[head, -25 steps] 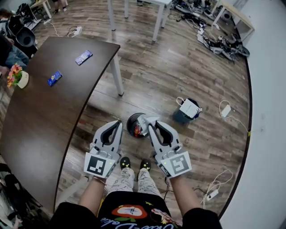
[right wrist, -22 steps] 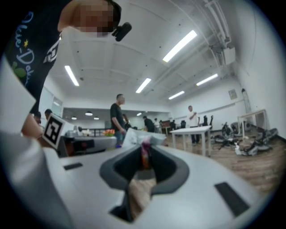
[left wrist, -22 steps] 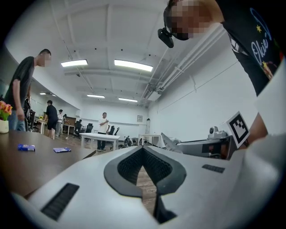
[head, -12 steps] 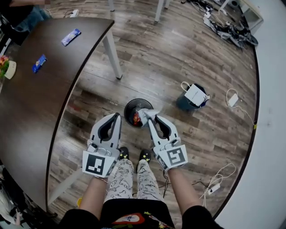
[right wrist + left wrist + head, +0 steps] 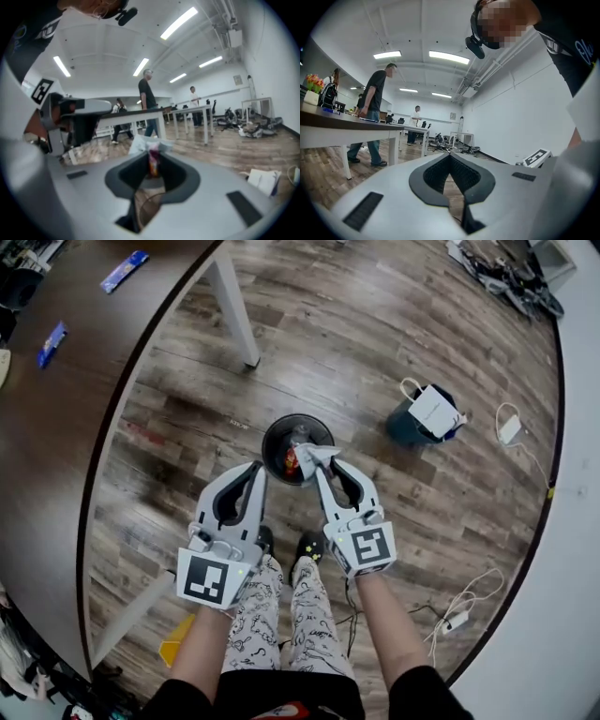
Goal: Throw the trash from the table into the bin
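Observation:
A black round bin (image 5: 281,442) stands on the wooden floor just ahead of my feet, with red trash inside it. My right gripper (image 5: 319,463) is shut on a crumpled white and red wrapper (image 5: 316,455), which hangs at the bin's near right rim. The right gripper view shows that wrapper (image 5: 151,151) pinched between the pads of the right gripper (image 5: 153,160). My left gripper (image 5: 259,469) hovers left of the bin's near edge, shut and empty. Its tips meet in the left gripper view (image 5: 450,156). Two blue wrappers (image 5: 124,270) (image 5: 52,343) lie on the dark table (image 5: 84,409).
A dark bag with a white paper bag (image 5: 428,414) stands on the floor to the right. Cables and a white charger (image 5: 509,430) lie near the wall. A white table leg (image 5: 234,310) stands behind the bin. People (image 5: 372,117) stand by tables far off.
Both grippers have sunk toward the floor and the bin looks closer. The held wrapper has come over the bin's near rim. The table has slid to the upper left of the view.

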The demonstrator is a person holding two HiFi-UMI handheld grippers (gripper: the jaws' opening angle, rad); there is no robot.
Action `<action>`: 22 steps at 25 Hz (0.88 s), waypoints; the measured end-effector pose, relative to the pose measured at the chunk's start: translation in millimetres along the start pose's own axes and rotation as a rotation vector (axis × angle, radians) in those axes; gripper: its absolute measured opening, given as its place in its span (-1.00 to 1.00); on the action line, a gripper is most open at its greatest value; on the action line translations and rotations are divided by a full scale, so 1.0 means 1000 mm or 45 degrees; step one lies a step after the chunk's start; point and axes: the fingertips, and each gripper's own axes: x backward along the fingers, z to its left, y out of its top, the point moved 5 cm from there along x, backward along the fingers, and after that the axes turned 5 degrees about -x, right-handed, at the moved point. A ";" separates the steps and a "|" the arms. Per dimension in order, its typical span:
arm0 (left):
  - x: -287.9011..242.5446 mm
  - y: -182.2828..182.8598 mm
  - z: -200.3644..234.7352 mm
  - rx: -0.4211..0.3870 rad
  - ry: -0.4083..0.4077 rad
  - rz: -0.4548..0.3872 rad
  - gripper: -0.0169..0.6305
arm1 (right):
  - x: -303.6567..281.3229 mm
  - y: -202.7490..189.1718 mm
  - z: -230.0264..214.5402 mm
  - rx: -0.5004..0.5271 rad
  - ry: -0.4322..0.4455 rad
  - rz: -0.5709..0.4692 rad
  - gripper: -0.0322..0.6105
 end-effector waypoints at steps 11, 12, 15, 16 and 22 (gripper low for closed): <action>-0.015 -0.032 0.018 0.026 0.039 0.071 -0.93 | -0.042 -0.052 -0.019 -0.052 -0.077 0.114 -0.71; -0.014 -0.033 0.021 0.034 0.048 0.072 -0.93 | -0.043 -0.054 -0.020 -0.056 -0.083 0.119 -0.71; -0.011 -0.035 0.030 0.018 0.073 0.069 -0.93 | -0.049 -0.059 -0.022 -0.064 -0.100 0.137 -0.71; -0.010 -0.035 0.033 0.013 0.080 0.069 -0.93 | -0.051 -0.061 -0.024 -0.066 -0.107 0.146 -0.71; -0.014 -0.042 0.041 0.022 0.097 0.098 -0.92 | -0.060 -0.070 -0.026 -0.088 -0.099 0.188 -0.71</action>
